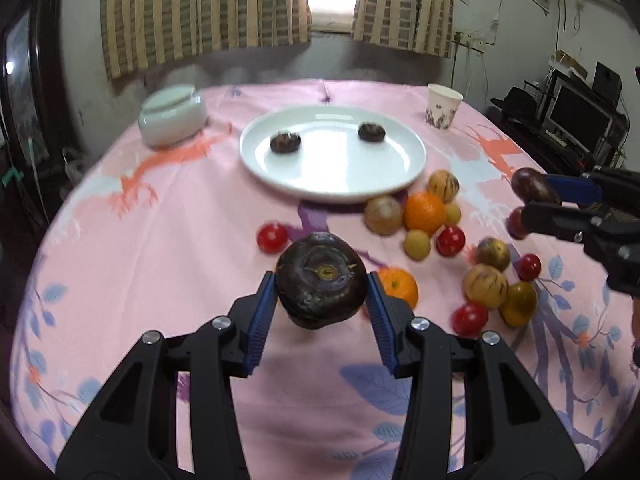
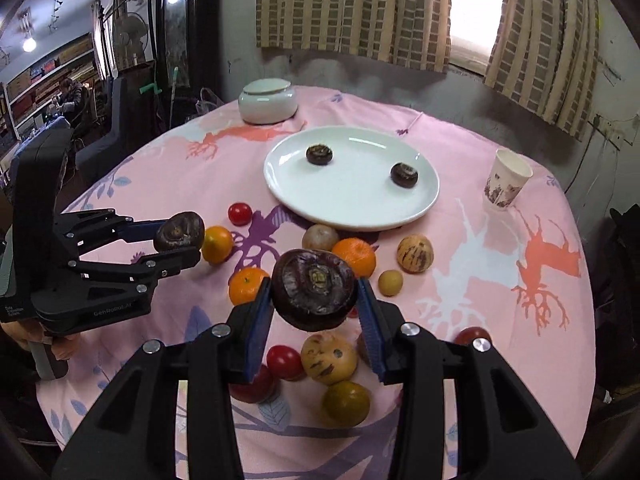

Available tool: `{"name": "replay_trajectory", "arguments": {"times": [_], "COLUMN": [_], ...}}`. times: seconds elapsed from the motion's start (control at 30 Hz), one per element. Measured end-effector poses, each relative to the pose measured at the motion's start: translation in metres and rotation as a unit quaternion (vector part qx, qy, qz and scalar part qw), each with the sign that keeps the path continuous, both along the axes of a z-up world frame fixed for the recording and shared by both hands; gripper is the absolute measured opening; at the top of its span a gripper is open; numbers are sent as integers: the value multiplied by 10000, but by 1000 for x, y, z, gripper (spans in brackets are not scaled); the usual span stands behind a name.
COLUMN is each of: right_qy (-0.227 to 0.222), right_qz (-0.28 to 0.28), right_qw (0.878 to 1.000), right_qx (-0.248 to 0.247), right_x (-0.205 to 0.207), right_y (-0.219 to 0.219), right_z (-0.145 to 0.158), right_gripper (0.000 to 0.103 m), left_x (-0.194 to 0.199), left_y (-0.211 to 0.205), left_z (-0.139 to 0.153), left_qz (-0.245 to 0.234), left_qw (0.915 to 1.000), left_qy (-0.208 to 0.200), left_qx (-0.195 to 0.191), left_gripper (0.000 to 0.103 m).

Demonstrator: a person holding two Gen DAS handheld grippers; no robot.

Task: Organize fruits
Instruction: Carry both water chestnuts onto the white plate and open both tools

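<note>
My left gripper [image 1: 322, 294] is shut on a dark water chestnut [image 1: 322, 280] and holds it above the pink cloth. My right gripper [image 2: 316, 300] is shut on another dark water chestnut [image 2: 314, 288] above the fruit pile. Each gripper shows in the other's view, the right one [image 1: 534, 202] at the right edge and the left one [image 2: 180, 240] at the left. A white plate [image 1: 332, 178] holds two water chestnuts [image 1: 285, 143] [image 1: 371, 132]. Loose oranges [image 1: 424, 212], cherry tomatoes [image 1: 272, 237] and yellow striped fruits [image 1: 486, 285] lie in front of the plate.
A lidded white bowl [image 1: 173, 115] stands at the back left of the round table [image 1: 160, 264]. A paper cup [image 1: 443, 106] stands at the back right. Curtains and a wall are behind the table. A desk with monitors [image 1: 576, 116] is on the right.
</note>
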State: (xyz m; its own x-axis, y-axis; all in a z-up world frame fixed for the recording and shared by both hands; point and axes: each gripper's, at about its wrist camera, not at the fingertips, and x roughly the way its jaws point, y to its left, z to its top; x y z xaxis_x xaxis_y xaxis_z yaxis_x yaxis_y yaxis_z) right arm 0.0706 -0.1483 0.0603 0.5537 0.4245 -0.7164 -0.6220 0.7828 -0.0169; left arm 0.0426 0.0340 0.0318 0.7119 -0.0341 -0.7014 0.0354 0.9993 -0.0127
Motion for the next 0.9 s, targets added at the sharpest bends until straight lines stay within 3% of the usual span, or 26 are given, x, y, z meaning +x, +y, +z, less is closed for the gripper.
{"name": "replay_trajectory", "arguments": {"times": [0.17, 0.3, 0.43, 0.63, 0.9], "right_qy": [-191, -71, 209, 534, 694], "right_qz": [-60, -277, -437, -758, -1072], "right_qw": [9998, 9996, 9982, 9922, 9832], "right_qx": [63, -47, -357, -833, -1301], "right_x": [25, 67, 118, 186, 239], "right_y": [-1, 9, 29, 50, 72], "right_z": [17, 11, -15, -57, -90], "right_gripper": [42, 42, 42, 42, 42], "left_x": [42, 97, 149, 199, 243], "left_y": [13, 22, 21, 31, 34], "left_z": [25, 28, 8, -34, -56], "left_qz": [0, 110, 103, 201, 262], "left_qw": [10000, 9997, 9984, 9936, 9926], "left_qy": [15, 212, 542, 1110, 1186], "left_qx": [-91, -86, 114, -17, 57], "left_gripper": [46, 46, 46, 46, 46]}}
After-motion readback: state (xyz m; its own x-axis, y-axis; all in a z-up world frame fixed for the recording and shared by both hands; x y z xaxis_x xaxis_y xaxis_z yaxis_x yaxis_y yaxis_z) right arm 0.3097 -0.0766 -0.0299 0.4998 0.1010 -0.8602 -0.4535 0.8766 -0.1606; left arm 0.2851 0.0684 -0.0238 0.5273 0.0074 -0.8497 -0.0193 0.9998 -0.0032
